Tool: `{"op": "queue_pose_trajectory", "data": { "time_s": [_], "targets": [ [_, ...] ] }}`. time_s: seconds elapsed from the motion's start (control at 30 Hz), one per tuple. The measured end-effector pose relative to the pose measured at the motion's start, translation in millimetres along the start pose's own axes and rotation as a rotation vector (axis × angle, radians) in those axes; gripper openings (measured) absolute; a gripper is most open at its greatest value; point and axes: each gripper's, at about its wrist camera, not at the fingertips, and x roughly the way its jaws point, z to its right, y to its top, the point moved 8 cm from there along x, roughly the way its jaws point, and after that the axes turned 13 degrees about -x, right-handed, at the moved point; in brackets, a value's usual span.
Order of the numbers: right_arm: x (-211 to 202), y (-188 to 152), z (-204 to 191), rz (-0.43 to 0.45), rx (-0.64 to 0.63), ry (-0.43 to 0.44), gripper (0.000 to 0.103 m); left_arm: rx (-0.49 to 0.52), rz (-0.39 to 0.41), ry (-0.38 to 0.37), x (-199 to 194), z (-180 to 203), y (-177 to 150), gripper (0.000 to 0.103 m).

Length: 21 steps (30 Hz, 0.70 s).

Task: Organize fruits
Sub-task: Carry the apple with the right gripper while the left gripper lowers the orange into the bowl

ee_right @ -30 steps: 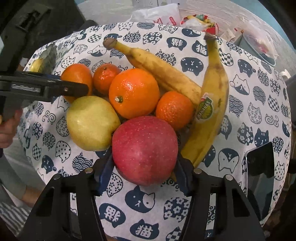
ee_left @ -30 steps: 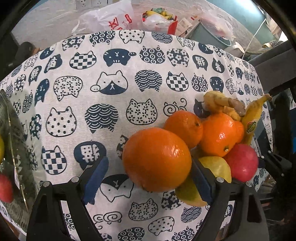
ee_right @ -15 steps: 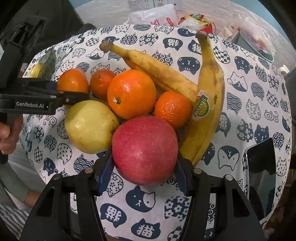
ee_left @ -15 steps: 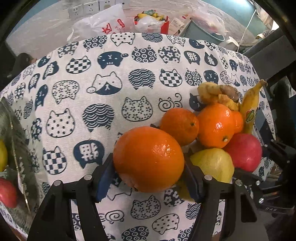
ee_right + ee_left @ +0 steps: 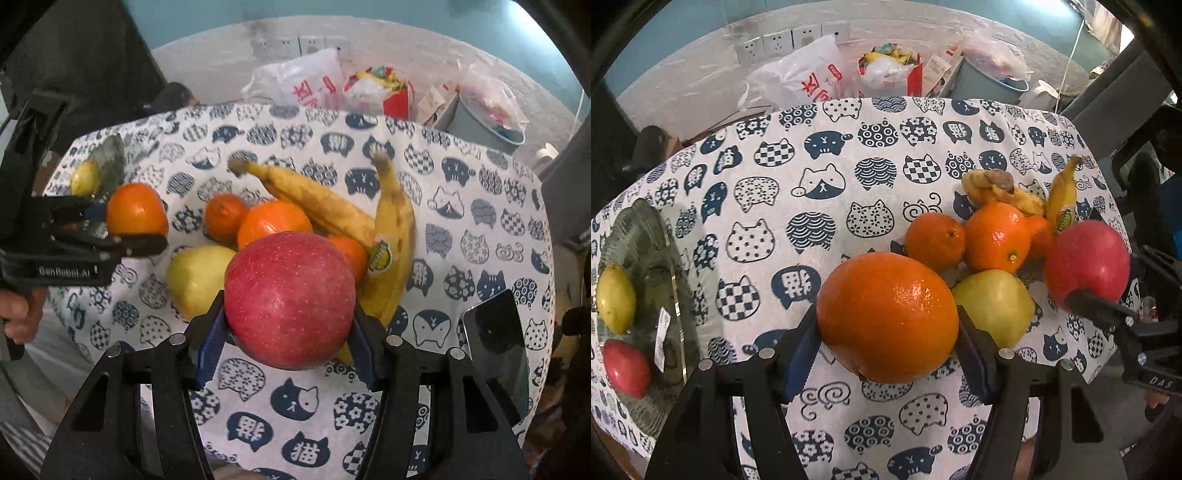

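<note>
My left gripper (image 5: 886,332) is shut on a large orange (image 5: 886,317) and holds it above the cat-print cloth; it also shows in the right wrist view (image 5: 136,214). My right gripper (image 5: 288,332) is shut on a red apple (image 5: 290,299), lifted off the pile; the apple also shows in the left wrist view (image 5: 1086,266). On the cloth lie a yellow-green pear (image 5: 195,277), three smaller oranges (image 5: 273,221) and two bananas (image 5: 391,236). A glass plate (image 5: 653,236) at the left holds a pear (image 5: 615,299) and a red apple (image 5: 626,367).
The cat-print tablecloth (image 5: 812,184) covers the table. A dark phone (image 5: 495,343) lies at the table's right edge. Plastic bags (image 5: 801,81) and a bin (image 5: 990,85) stand beyond the far edge by the wall.
Both grippers have risen: the left lifted the large orange up and left away from the pile, and the right lifted the red apple off the cloth.
</note>
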Motion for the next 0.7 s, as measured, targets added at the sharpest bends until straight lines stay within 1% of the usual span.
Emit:
{"op": "queue_pose_trajectory", "data": {
  "time_s": [0.23, 0.47, 0.7],
  "targets": [
    [-7, 19, -20, 0.044, -0.028, 0.005, 0.058, -0.026, 0.032, 0.004, -16, -13, -3, 0.070],
    [-12, 35, -37, 0.079, -0.052, 0.019, 0.058, -0.071, 0.060, -0.008, -34, -32, -3, 0.070],
    [-14, 52, -54, 0.098, -0.078, 0.028, 0.058, -0.096, 0.079, -0.001, -45, -48, -6, 0.070]
  ]
}}
